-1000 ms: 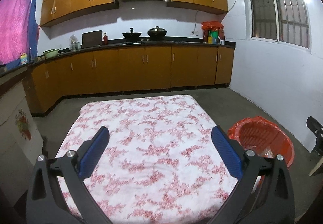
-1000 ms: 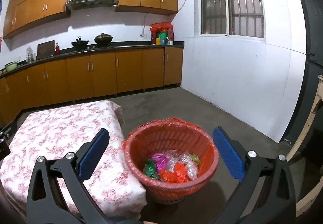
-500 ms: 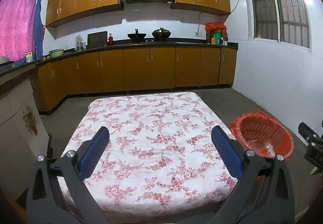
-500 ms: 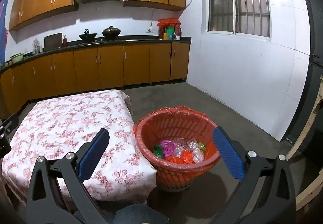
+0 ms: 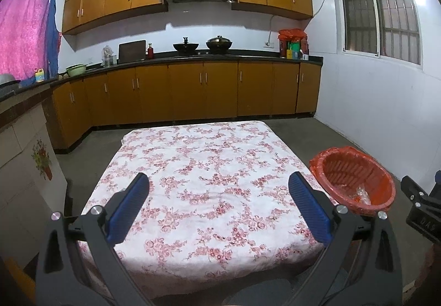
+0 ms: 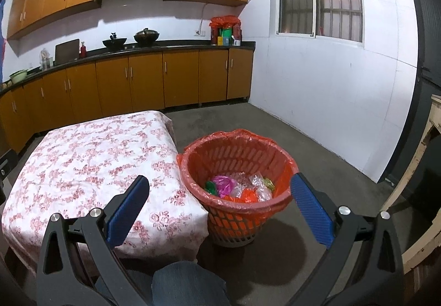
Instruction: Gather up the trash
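While both my claws hang spread wide and empty, my left gripper point(image 5: 219, 195) looks over the floral tablecloth point(image 5: 209, 168), the red basket point(image 5: 355, 182) at its three o'clock. My right gripper point(image 6: 220, 195) faces that basket point(image 6: 237, 212), lined with an orange bag; crumpled wrappers point(image 6: 239, 187) lie inside, at twelve o'clock.

the left gripper point(image 5: 219, 190) is held level, pointing toward 12 o'clock, its two blue-padded fingers point(image 5: 128, 211) spread wide with nothing between them. the right gripper point(image 6: 220, 190) has the same pose, jaws wide apart and empty. its black frame shows at 3 o'clock in the left wrist view. a denim-clad knee point(image 6: 187, 285) sits at 6 o'clock below the right gripper.
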`<action>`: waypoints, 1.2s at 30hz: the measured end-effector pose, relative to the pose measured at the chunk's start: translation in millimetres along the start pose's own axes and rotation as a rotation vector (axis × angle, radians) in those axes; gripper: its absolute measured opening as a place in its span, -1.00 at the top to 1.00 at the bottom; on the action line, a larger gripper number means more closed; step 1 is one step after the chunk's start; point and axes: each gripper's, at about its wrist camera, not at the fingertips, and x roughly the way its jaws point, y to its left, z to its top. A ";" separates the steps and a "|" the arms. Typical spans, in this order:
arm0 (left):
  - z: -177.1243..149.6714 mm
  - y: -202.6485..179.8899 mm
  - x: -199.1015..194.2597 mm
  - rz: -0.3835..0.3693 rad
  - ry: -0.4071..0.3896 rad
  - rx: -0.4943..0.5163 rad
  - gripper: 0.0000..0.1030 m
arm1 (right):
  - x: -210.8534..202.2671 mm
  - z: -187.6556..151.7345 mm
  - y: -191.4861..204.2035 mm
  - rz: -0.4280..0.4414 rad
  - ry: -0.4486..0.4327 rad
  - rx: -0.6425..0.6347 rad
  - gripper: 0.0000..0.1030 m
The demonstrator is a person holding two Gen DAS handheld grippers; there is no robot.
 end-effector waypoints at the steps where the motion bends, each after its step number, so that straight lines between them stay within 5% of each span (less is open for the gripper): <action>1: -0.7 -0.5 -1.0 -0.004 0.001 -0.001 -0.92 | -0.8 -0.7 0.1 0.000 0.001 0.000 -0.97; 36: -11.0 -5.4 -17.8 -0.050 0.009 -0.010 -0.92 | -12.0 -6.0 -3.3 0.017 0.012 -0.005 -0.97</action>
